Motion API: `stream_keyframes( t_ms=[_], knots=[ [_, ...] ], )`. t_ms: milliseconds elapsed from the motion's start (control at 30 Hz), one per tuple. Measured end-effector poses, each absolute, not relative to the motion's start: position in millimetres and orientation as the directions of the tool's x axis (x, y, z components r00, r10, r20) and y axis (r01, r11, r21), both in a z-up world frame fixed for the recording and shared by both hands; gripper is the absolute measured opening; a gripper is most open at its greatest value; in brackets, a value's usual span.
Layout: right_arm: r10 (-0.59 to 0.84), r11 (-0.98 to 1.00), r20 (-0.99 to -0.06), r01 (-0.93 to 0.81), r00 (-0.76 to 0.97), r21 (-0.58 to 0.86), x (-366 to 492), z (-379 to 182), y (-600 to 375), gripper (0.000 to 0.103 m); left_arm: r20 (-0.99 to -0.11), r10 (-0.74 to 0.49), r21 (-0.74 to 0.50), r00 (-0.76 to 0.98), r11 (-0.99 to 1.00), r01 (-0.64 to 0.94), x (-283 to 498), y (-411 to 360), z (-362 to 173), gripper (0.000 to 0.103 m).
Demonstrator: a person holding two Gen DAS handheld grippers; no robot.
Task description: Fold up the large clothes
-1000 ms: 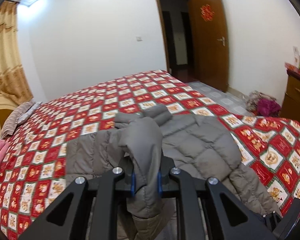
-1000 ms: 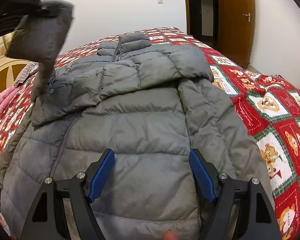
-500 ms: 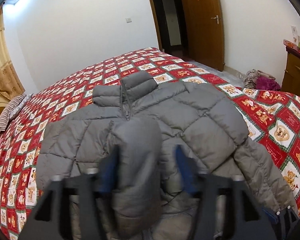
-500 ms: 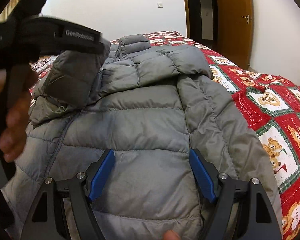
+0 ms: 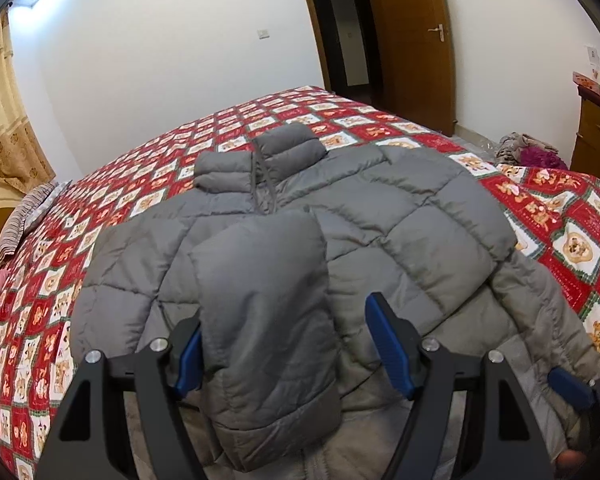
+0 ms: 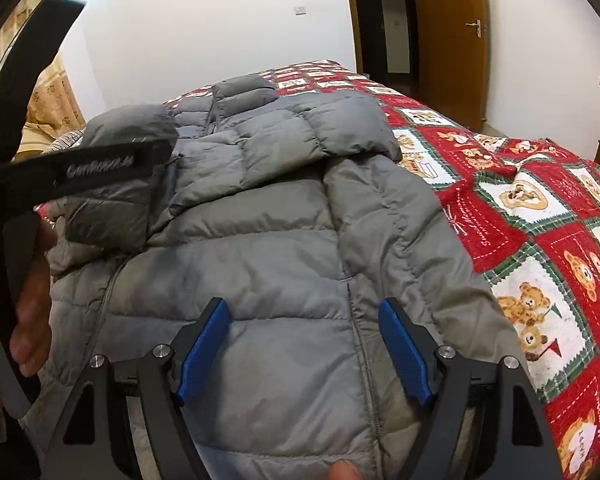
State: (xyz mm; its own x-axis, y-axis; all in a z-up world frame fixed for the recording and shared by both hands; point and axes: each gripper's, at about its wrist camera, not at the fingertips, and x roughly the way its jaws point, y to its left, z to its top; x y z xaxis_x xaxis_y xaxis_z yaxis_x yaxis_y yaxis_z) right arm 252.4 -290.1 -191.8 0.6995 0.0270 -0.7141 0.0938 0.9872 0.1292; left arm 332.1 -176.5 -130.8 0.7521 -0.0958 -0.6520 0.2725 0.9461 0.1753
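Lying spread across a red bear-print bedspread [image 5: 572,240], a grey puffer jacket [image 5: 412,216] fills both wrist views, its collar pointing toward the far white wall. The left gripper [image 5: 284,344] hovers with its blue-padded jaws opening; the jacket's folded-in sleeve [image 5: 260,300] lies between them, brushing the left pad but not clamped. The right gripper [image 6: 304,352] is poised over the jacket's lower body, jaws set wide apart with nothing gripped (quilted fabric only lies beneath them). A person's hand [image 6: 28,300] grasps the left tool at the frame's left edge. A wooden door [image 5: 412,40] stands behind.
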Motion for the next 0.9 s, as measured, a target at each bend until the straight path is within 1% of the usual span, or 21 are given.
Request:
stream_keyframes(
  t_ms=[400,433,500,567,633,900],
  knots=[
    [-0.007,0.991,-0.736,0.102,0.677,0.085,259.5,-186.4,-286.0,0.078,-0.676,-0.08,0.155,0.733,0.956,0.247,334.2,-161.4,-141.7,0.077],
    [-0.007,0.991,-0.737,0.104,0.676,0.085,260.4,-184.3,-286.8,0.078,-0.678,-0.079,0.155,0.731,0.957,0.247,333.4,-160.5,-141.6,0.078],
    [-0.009,0.99,-0.737,0.111,0.676,0.09,262.5,-180.3,-289.6,0.078,-0.677,-0.082,0.154,0.731,0.956,0.249,331.2,-157.7,-140.8,0.083],
    [-0.006,0.988,-0.733,0.116,0.68,0.099,266.4,-174.1,-292.9,0.078,-0.68,-0.072,0.157,0.73,0.958,0.241,329.1,-154.8,-140.4,0.098],
    [-0.015,0.988,-0.728,0.123,0.686,0.096,270.7,-168.6,-294.7,0.078,-0.682,-0.06,0.164,0.729,0.959,0.232,326.9,-151.5,-140.8,0.103],
    [0.012,0.984,-0.708,0.117,0.706,0.134,297.1,-145.1,-292.0,0.078,-0.673,-0.033,0.187,0.739,0.959,0.213,326.4,-128.3,-133.3,0.103]
  ],
)
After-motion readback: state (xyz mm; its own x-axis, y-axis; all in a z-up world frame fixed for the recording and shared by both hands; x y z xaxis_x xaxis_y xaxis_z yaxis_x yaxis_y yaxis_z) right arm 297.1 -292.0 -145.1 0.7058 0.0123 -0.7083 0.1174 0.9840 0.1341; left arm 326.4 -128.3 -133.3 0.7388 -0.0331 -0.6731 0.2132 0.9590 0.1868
